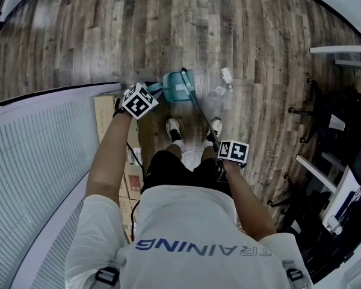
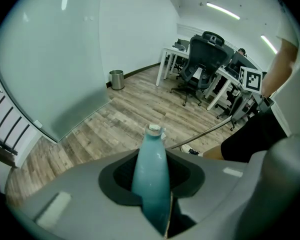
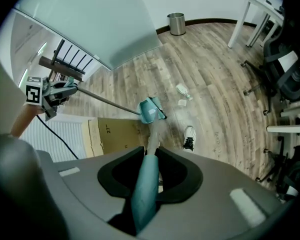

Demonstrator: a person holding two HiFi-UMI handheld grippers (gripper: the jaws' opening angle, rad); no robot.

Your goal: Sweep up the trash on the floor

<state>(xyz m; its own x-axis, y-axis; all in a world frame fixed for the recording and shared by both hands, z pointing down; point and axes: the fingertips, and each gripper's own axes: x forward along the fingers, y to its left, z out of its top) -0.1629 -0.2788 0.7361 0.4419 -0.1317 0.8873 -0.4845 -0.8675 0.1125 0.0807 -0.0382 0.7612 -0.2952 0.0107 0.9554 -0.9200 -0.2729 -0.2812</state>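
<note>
Both tools are clamped: your left tool grips one teal plastic handle, and your right tool grips the second teal handle. The crushed clear plastic bottle lies on the wood-plank floor, just right of the teal sweeping heads, on your right hand's side.

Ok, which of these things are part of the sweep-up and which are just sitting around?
In the job:
teal dustpan
left teal handle, gripped
right teal handle, gripped
crumpled bottle on the floor
small scrap beside it

Just lying about:
cardboard box
waste bin
office chair
</note>
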